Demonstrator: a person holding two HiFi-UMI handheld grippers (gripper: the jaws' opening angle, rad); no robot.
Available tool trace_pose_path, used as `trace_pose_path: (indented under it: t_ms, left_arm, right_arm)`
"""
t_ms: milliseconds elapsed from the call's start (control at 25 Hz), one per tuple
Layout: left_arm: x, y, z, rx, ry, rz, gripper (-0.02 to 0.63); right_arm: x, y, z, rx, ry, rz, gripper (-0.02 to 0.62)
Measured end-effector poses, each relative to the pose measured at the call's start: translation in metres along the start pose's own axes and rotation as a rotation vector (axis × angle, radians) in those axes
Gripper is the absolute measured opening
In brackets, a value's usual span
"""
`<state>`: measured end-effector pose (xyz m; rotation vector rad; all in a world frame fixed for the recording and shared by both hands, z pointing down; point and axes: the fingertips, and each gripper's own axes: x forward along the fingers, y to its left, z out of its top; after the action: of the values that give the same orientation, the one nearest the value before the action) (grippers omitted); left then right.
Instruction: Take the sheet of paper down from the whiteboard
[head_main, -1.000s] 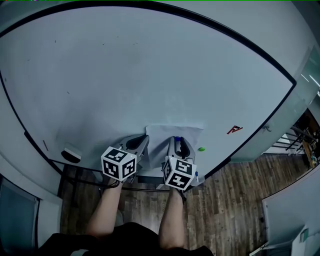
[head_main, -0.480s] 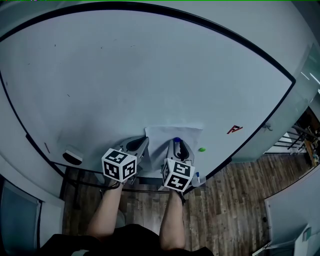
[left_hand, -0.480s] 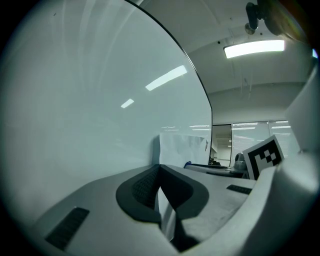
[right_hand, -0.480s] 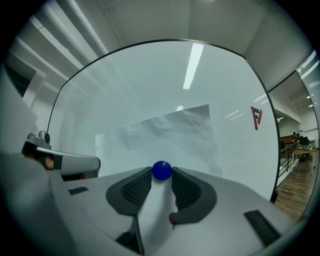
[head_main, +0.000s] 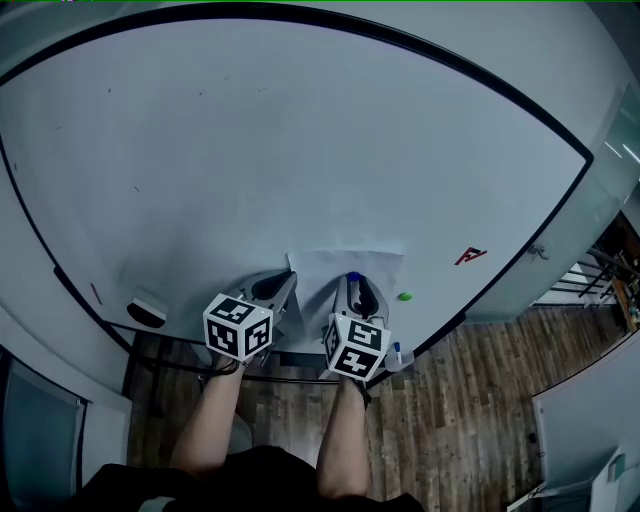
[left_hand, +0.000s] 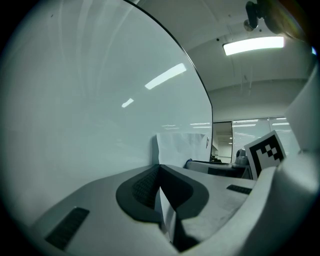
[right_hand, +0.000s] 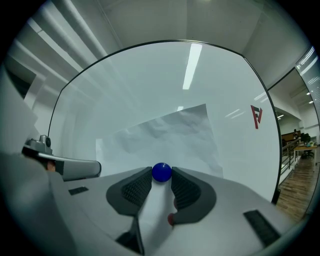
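While left fingers (left_hand: 141, 188) pinch paper (left_hand: 182, 147) | right fingers (right_hand: 134, 190), parted, clasp blue magnet (right_hand: 161, 172)

off-task stuff we see: a grey eraser (head_main: 146, 311) low at far left. a small green magnet (head_main: 404, 297) sits down-left of a red logo (head_main: 470, 257), the two apart. wood plank floor (head_main: 460, 420) runs across the bottom and right. there's a glass partition (head_main: 610, 190) on the right, with some furniture (head_main: 600, 275) past it, too small for us to tell what. left gripper view gives us a lit ceiling light strip (left_hand: 252, 45), a dark fixture (left_hand: 254, 16) just beside it, and office windows (left_hand: 260, 132) far back. right gripper view shows desks (right_hand: 301, 146) at far right.
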<state>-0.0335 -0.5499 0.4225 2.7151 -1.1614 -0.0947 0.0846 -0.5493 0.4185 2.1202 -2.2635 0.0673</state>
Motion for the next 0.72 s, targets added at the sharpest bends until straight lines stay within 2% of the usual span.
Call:
trace_pose_path:
  t_ms: [440, 720]
  left_arm:
    - [0.000, 0.002, -0.006, 0.025, 0.022, 0.038, 0.020]
    - [-0.003, 0.008, -0.012, 0.025, 0.040, 0.064, 0.020]
  right_arm:
    - [-0.001, -0.002, -0.010, 0.045, 0.005, 0.007, 0.133]
    - [0.001, -0.002, -0.018, 0.036, 0.020, 0.013, 0.133]
